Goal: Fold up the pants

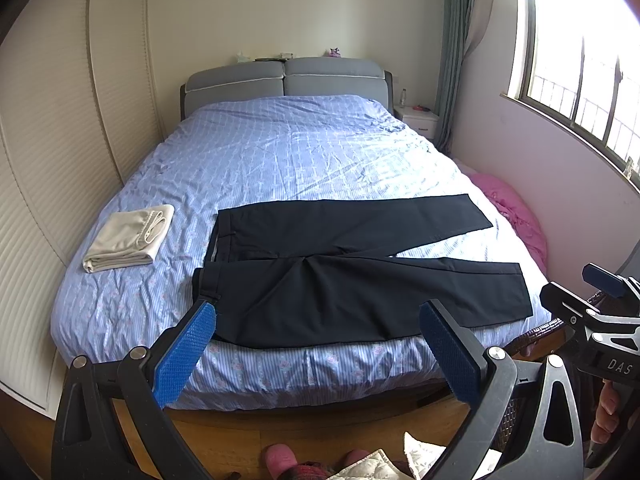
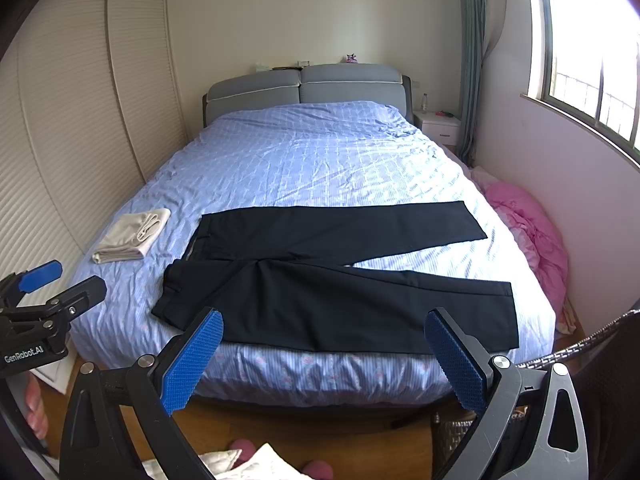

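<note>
Dark navy pants (image 1: 352, 276) lie flat across the foot of the bed (image 1: 280, 152), waistband to the left, both legs spread out to the right. They show the same way in the right wrist view (image 2: 340, 280). My left gripper (image 1: 318, 312) is open and empty, held off the bed's near edge in front of the pants. My right gripper (image 2: 324, 320) is open and empty too, also short of the bed edge. Each gripper shows at the side of the other's view: the right one (image 1: 600, 292) and the left one (image 2: 52, 284).
A folded beige garment (image 1: 128, 238) lies on the bed's left side. A pink quilt (image 1: 516, 212) is heaped on the floor at the right, under the window. Louvred wardrobe doors (image 1: 60, 140) run along the left. A wicker chair (image 2: 580, 360) stands at the near right.
</note>
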`<state>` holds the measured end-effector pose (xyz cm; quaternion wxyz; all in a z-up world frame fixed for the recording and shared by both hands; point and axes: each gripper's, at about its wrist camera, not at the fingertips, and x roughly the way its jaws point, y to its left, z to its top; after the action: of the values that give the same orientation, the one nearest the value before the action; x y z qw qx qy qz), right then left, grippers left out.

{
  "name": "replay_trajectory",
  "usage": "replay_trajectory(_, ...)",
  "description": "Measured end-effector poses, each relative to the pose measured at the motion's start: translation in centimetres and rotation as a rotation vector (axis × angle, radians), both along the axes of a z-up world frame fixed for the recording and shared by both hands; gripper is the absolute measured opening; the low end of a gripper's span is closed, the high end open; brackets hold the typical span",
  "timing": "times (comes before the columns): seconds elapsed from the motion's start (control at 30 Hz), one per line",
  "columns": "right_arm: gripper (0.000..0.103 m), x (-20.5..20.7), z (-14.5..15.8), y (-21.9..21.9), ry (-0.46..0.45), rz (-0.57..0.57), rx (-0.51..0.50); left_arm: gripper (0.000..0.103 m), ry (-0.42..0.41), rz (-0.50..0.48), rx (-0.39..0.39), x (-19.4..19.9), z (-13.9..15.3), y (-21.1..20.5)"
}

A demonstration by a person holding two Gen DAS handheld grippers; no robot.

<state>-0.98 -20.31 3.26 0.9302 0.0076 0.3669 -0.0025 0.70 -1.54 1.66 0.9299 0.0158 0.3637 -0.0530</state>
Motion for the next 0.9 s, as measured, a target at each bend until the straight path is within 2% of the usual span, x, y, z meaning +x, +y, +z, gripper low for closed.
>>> replay_trajectory(0.9, 0.102, 0.47, -0.34, 0.53, 0.021, 0.002, -0.008, 0.103, 0.01, 0.005, -0.013, 0.74, -0.1, 0.16)
